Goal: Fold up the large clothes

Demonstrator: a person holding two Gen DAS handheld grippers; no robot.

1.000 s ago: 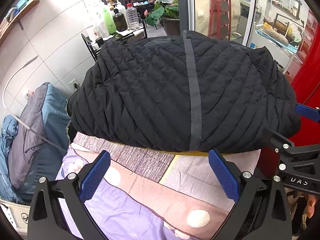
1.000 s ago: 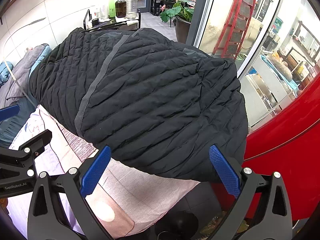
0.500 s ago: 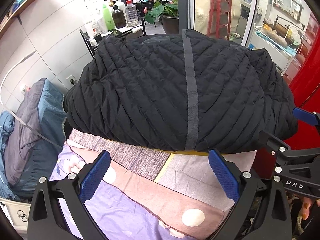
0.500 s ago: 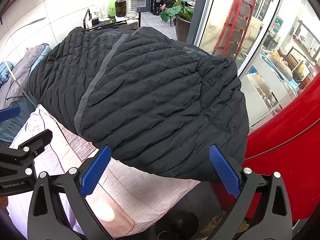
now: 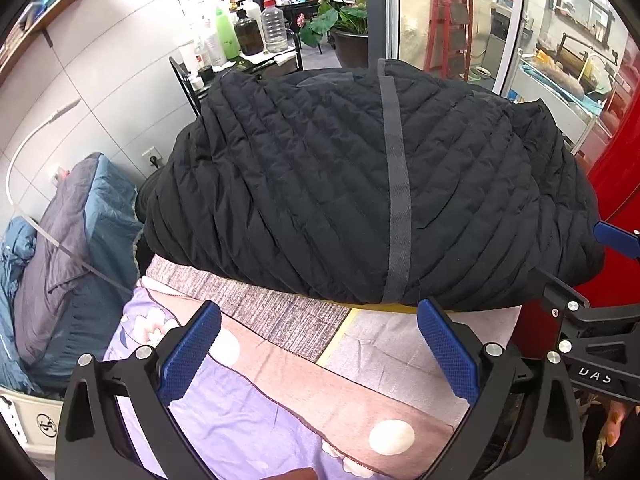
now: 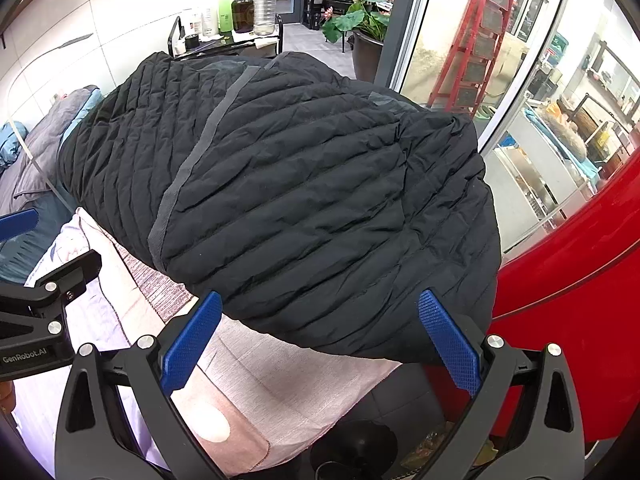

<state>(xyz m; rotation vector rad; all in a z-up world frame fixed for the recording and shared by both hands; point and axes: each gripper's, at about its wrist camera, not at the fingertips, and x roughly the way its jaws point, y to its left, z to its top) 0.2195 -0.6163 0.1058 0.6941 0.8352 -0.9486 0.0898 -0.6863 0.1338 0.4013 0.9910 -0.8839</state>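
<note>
Jacket: a black quilted puffer jacket [image 5: 360, 184] is seen folded into a bulky mound across the middle of both views, with a grey strip [image 5: 394, 200] running down it from top to bottom edge.
Support: the jacket is laid on a table covered by a patchwork sheet [image 5: 280, 380] of purple, pink and grey panels with white dots; its right end is draped past the sheet's edge in the right wrist view [image 6: 460, 280].
Left gripper [image 5: 320, 352]: shown at the lower centre, jaws spread wide, nothing held, blue pads [image 5: 190, 350] kept just short of the jacket's near hem.
Right gripper [image 6: 320, 340]: shown at the lower centre, jaws likewise spread wide and empty, the pad tips overlapping the jacket's lower edge; contact cannot be told.
Left side: blue and grey bedding [image 5: 68, 240] is piled at the left edge.
Upper left: bottles [image 5: 244, 32] are stood on a black cart.
Right edge: a red surface [image 6: 568, 300] is seen.
</note>
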